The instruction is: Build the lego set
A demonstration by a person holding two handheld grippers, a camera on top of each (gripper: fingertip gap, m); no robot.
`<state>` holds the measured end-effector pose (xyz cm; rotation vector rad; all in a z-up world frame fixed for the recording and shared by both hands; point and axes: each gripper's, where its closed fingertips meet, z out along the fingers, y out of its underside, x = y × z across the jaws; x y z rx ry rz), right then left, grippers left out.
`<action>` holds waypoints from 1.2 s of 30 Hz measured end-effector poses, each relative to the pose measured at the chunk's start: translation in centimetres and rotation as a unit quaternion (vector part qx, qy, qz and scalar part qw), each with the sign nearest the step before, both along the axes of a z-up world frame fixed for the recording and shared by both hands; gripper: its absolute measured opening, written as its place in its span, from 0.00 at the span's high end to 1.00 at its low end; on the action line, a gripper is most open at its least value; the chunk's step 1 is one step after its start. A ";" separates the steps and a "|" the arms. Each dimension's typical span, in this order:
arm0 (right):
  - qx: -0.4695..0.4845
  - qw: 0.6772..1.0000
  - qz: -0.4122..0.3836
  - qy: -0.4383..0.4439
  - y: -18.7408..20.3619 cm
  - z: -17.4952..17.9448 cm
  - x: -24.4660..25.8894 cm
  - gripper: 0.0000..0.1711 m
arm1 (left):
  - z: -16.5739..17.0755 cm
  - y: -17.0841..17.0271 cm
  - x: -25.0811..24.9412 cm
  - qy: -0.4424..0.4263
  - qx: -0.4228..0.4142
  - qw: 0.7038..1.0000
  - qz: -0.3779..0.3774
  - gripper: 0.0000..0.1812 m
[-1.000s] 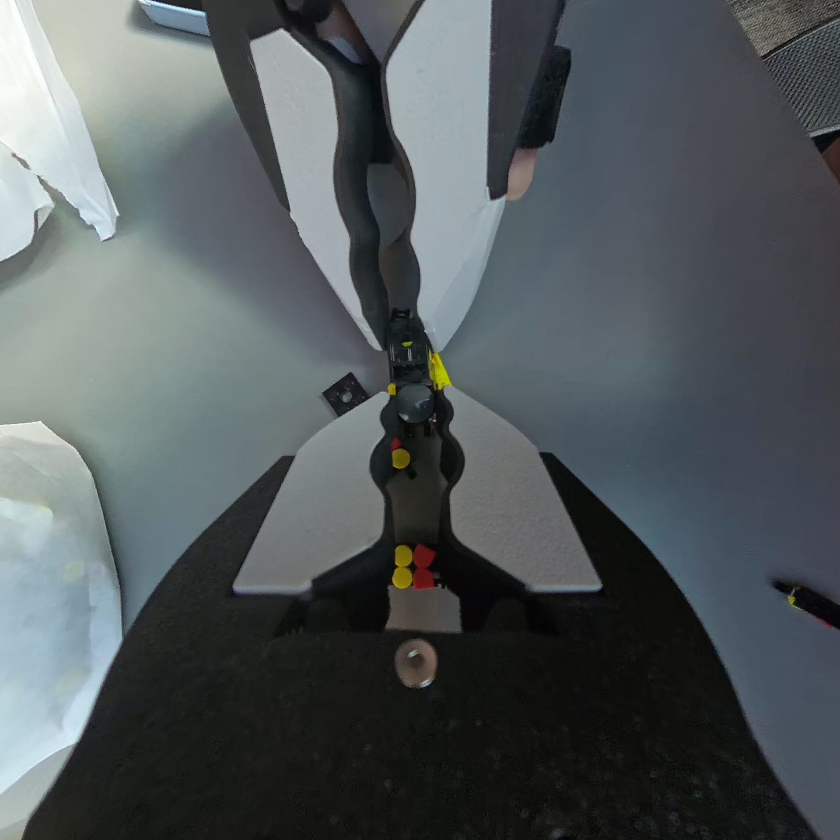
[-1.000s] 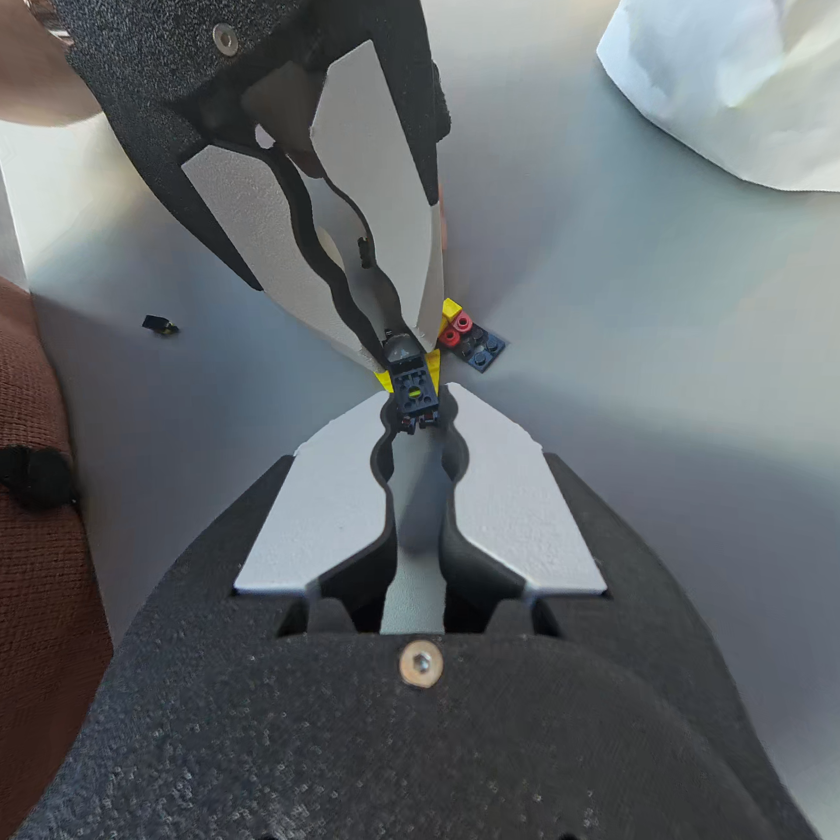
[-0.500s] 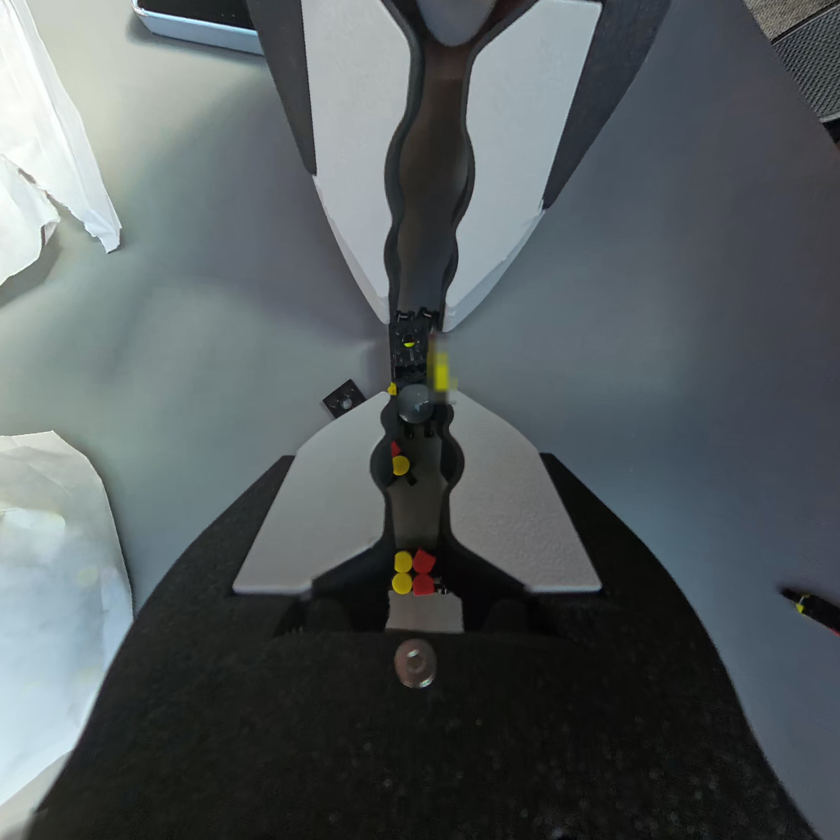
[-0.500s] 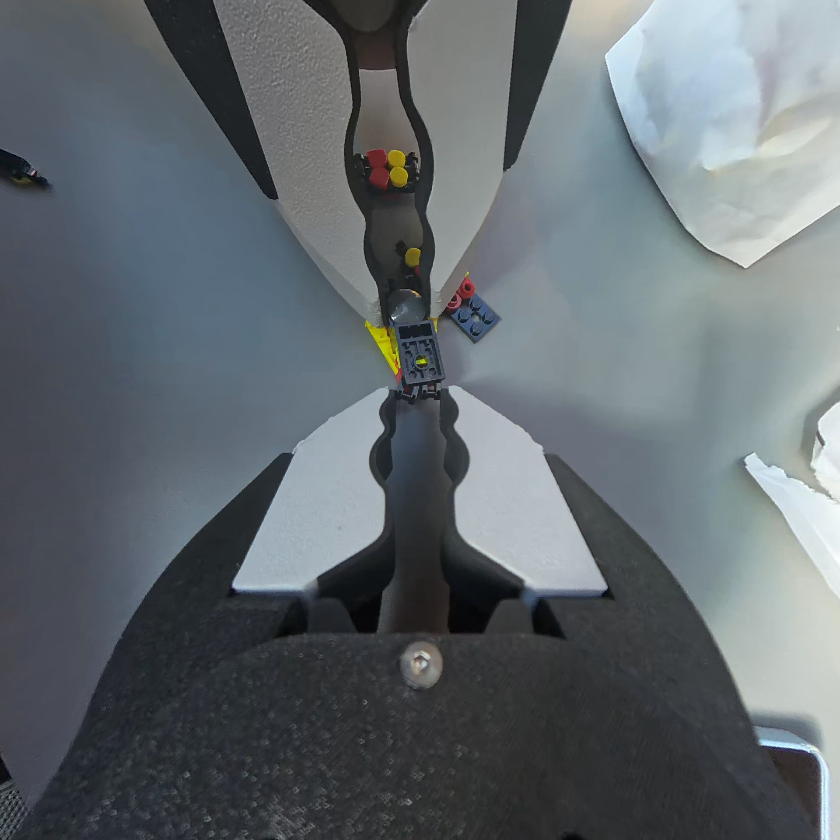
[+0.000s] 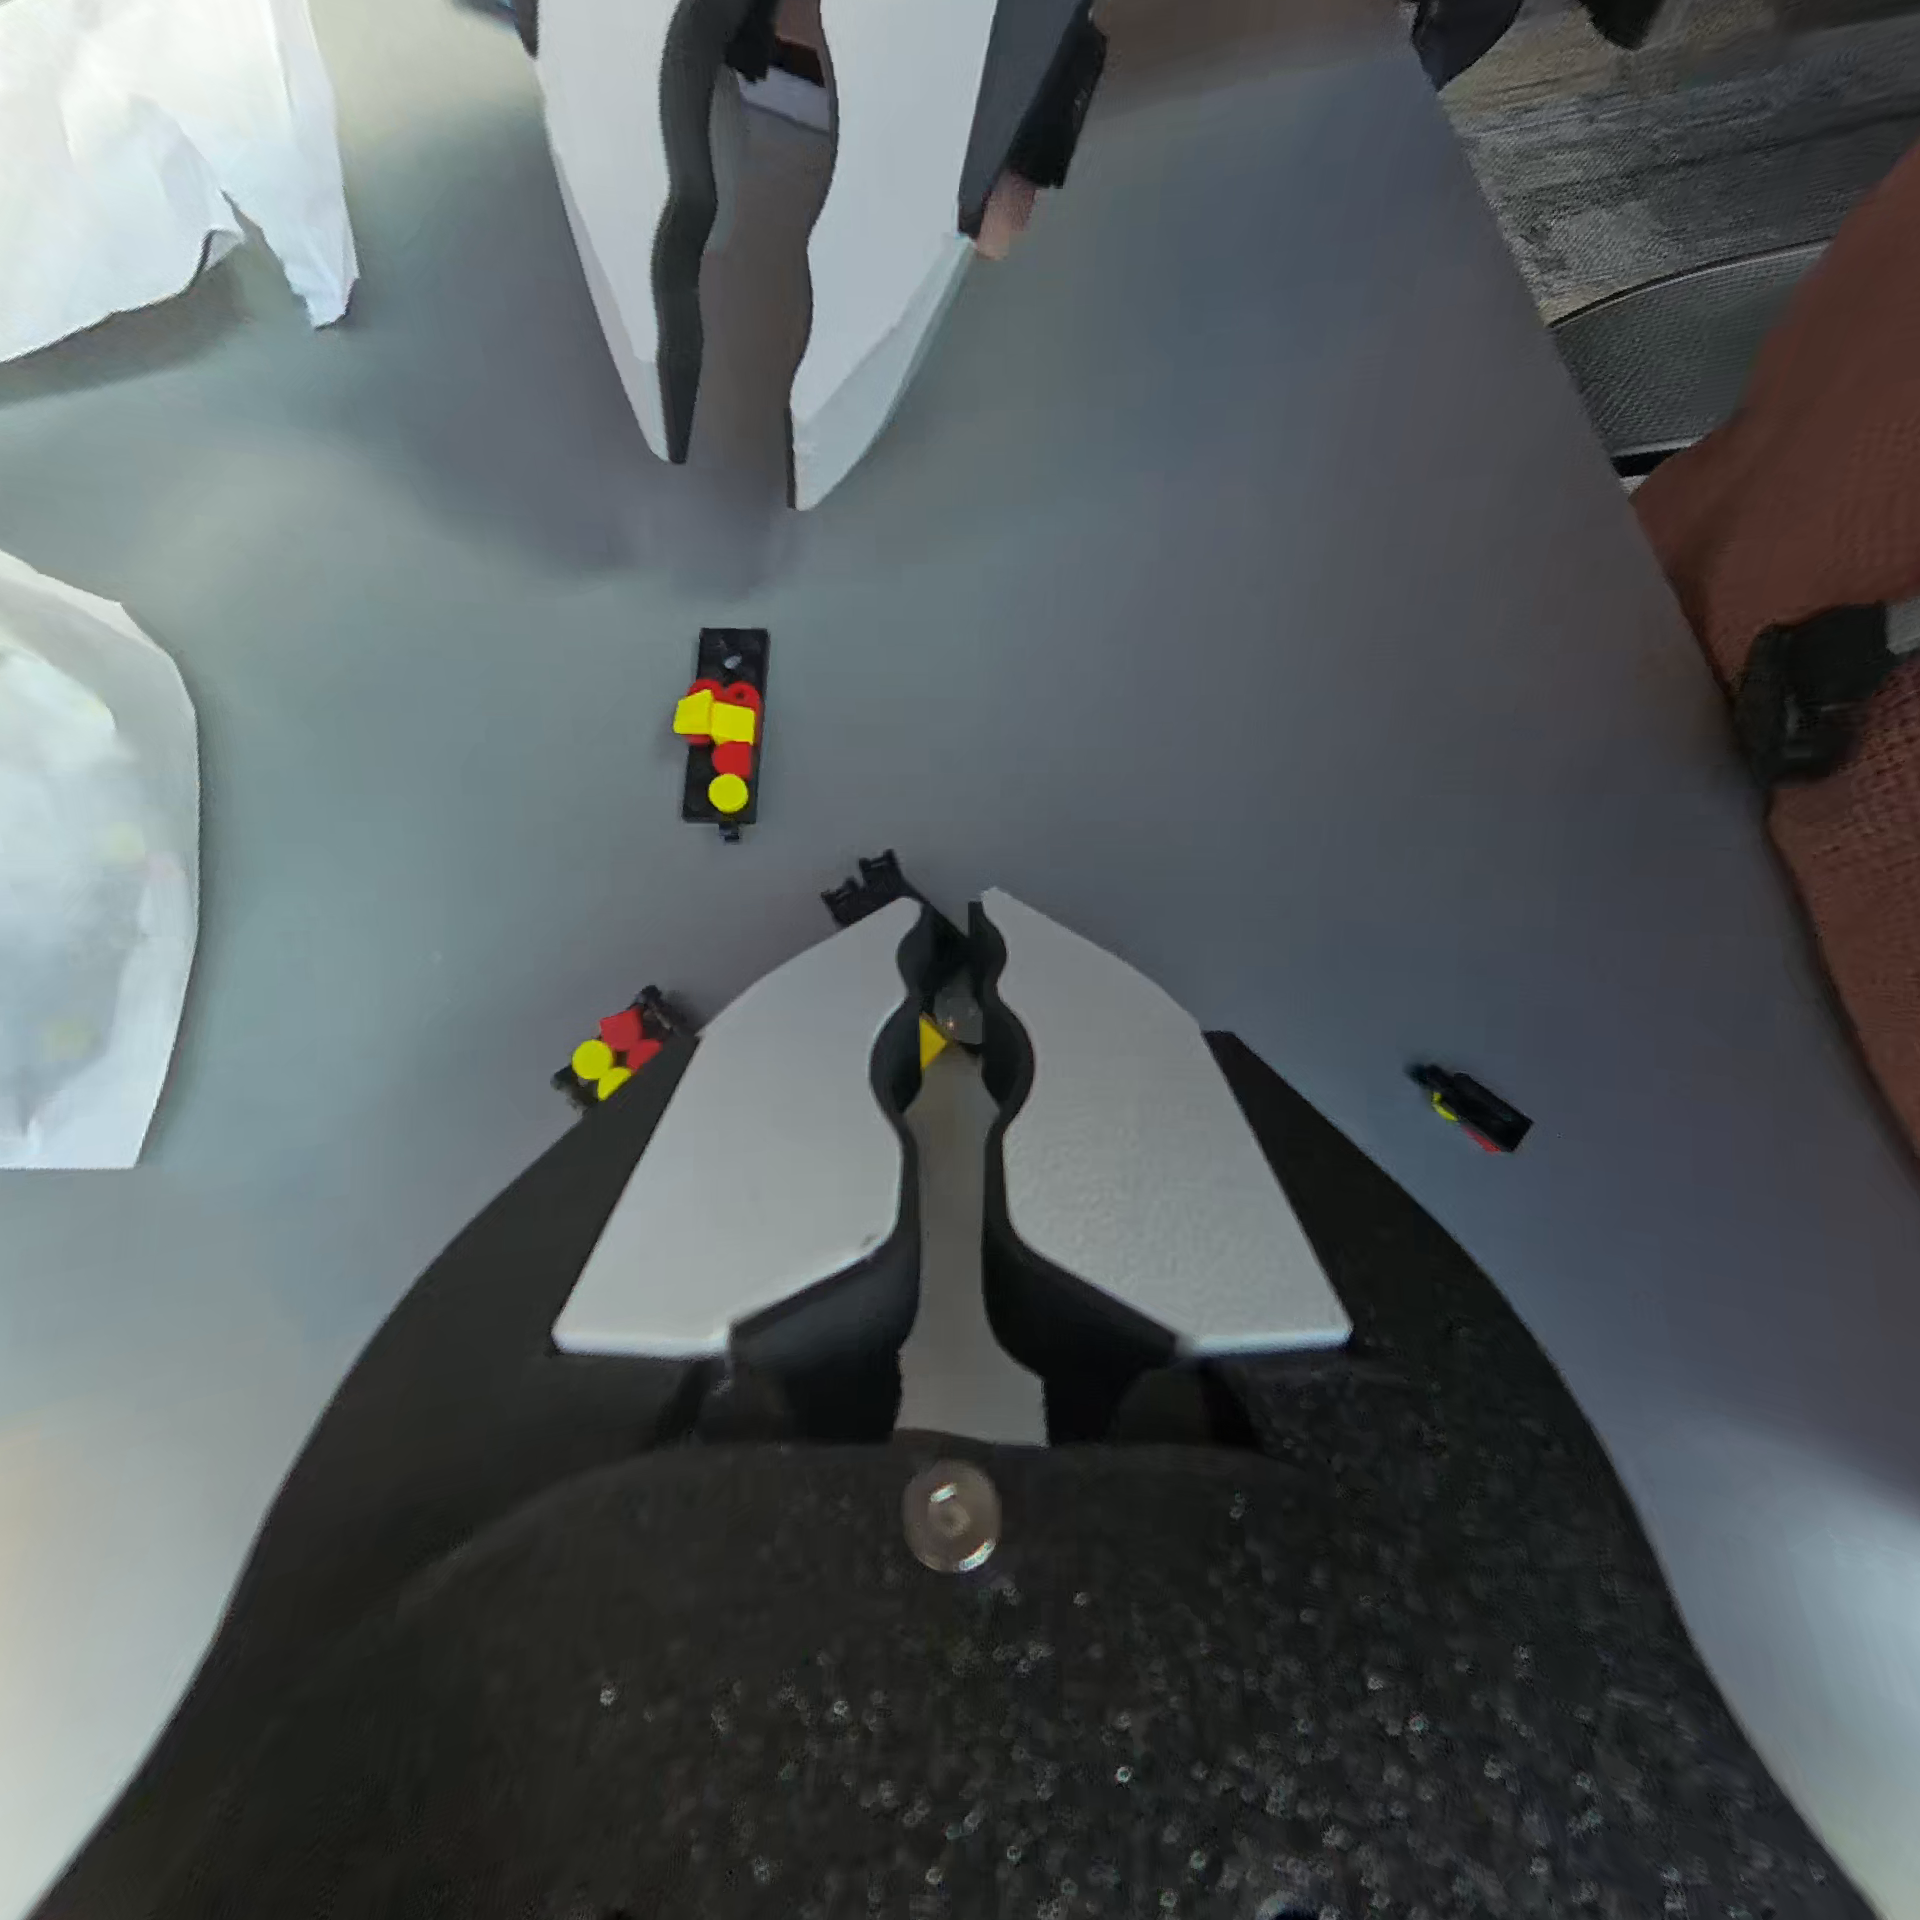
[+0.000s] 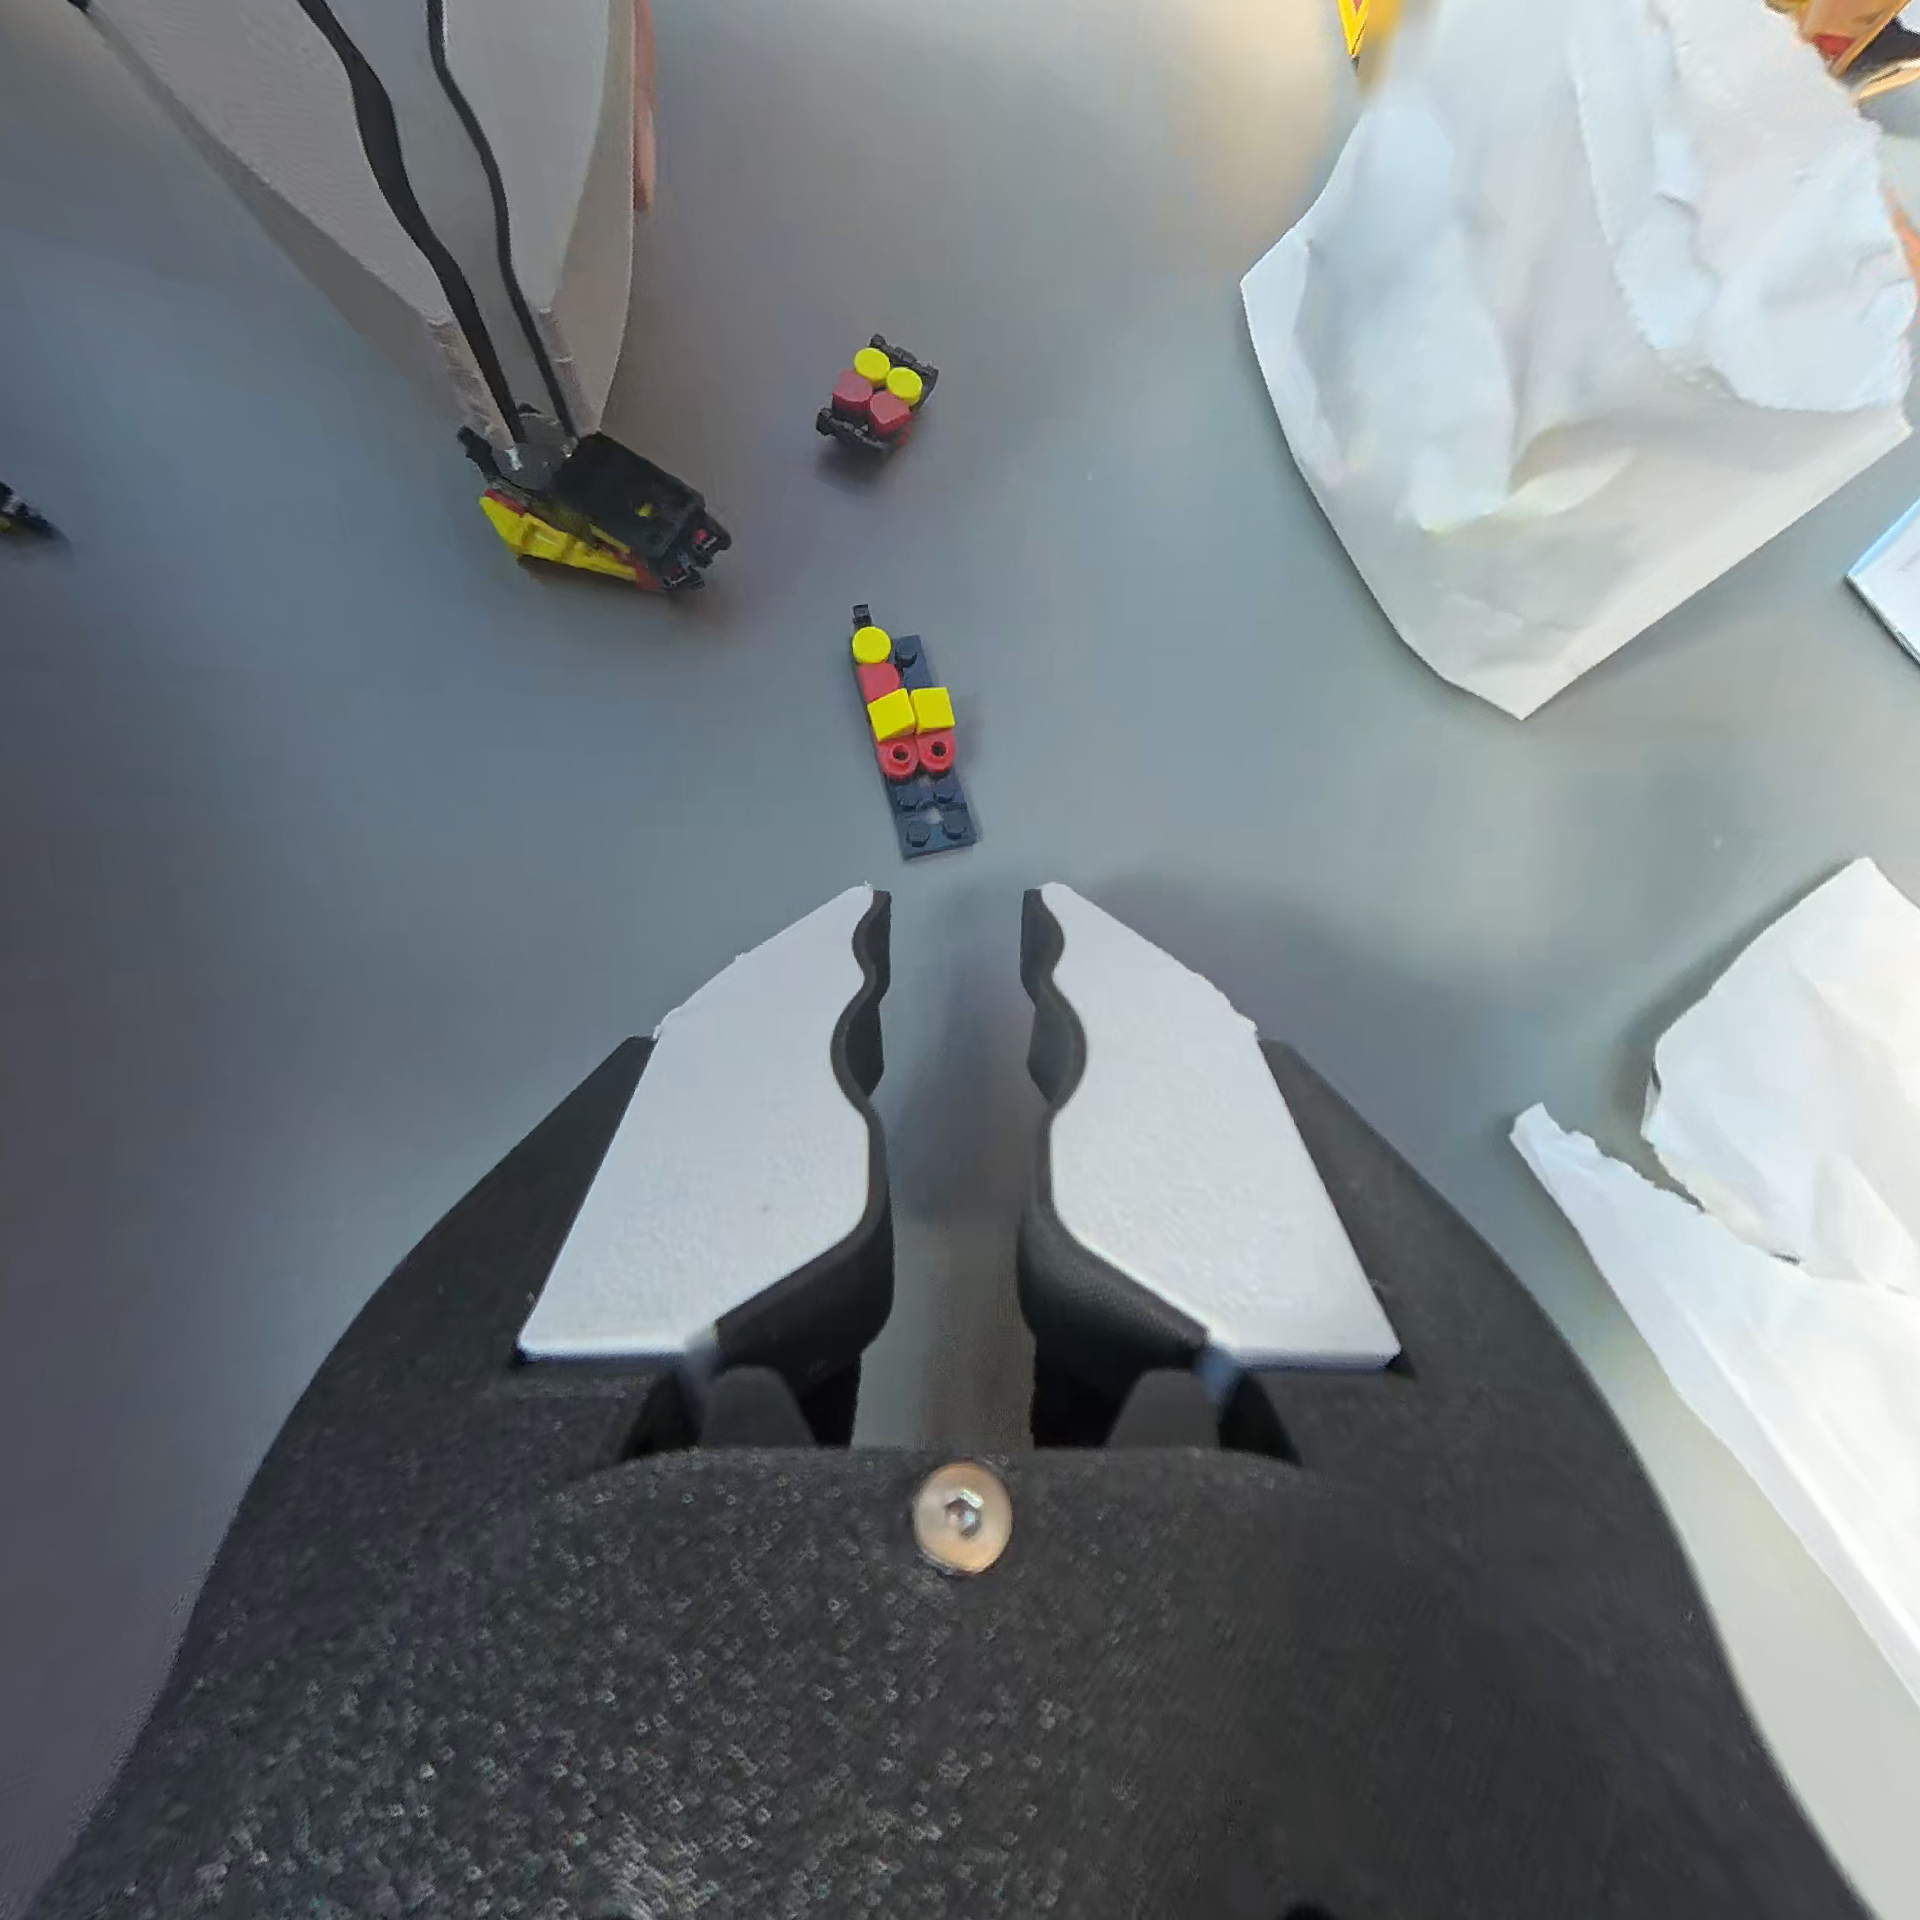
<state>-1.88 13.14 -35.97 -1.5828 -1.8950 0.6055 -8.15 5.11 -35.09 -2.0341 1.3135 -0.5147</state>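
Observation:
My left gripper (image 5: 948, 909) is shut on a small black and yellow lego assembly (image 6: 613, 520) and holds it low over the grey table; it also shows in the right wrist view (image 6: 530, 436) at the upper left. My right gripper (image 6: 956, 899) is open and empty, and shows at the top of the left wrist view (image 5: 732, 483). A long dark blue plate (image 6: 914, 738) with red and yellow pieces lies on the table between the two grippers (image 5: 727, 727). A small black block topped with red and yellow studs (image 6: 878, 395) lies beside my left gripper (image 5: 618, 1049).
Crumpled white paper bags (image 6: 1579, 312) lie to the right of my right gripper, and more paper (image 5: 94, 852) lies left of my left gripper. A tiny black, yellow and red piece (image 5: 1470, 1107) lies apart on the table. A person's reddish sleeve (image 5: 1829, 623) is at the table edge. One gripper's finger ends stand about 11 cm off the other's. It is some 4 cm from my right tips to the long dark blue plate (image 6: 914, 738).
My right gripper has let go of the assembly, opened and pulled back. My left gripper keeps the assembly and has moved away with it, so the long plate lies in the open between them.

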 end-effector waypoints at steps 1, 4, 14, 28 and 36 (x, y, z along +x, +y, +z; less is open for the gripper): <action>0.011 1.000 0.003 0.002 0.1 -0.2 -0.6 0.86 | 0.2 0.5 -0.6 0.003 0.014 1.000 0.018 0.95; 0.035 0.998 0.039 0.019 -0.5 -0.6 -2.4 0.89 | 1.1 2.5 -1.7 -0.011 0.063 0.996 0.061 0.93; -0.041 0.995 0.092 0.013 -0.7 -1.3 -4.2 0.94 | -2.5 6.4 2.1 0.034 0.006 0.999 -0.009 0.93; -0.061 0.972 0.221 -0.044 -1.5 -1.5 -4.5 0.91 | -2.6 5.4 1.9 0.052 -0.016 0.983 -0.173 0.96; -0.157 0.960 0.226 -0.049 -1.6 -1.5 -4.5 0.93 | -2.6 5.4 2.0 0.050 -0.008 0.980 -0.194 0.96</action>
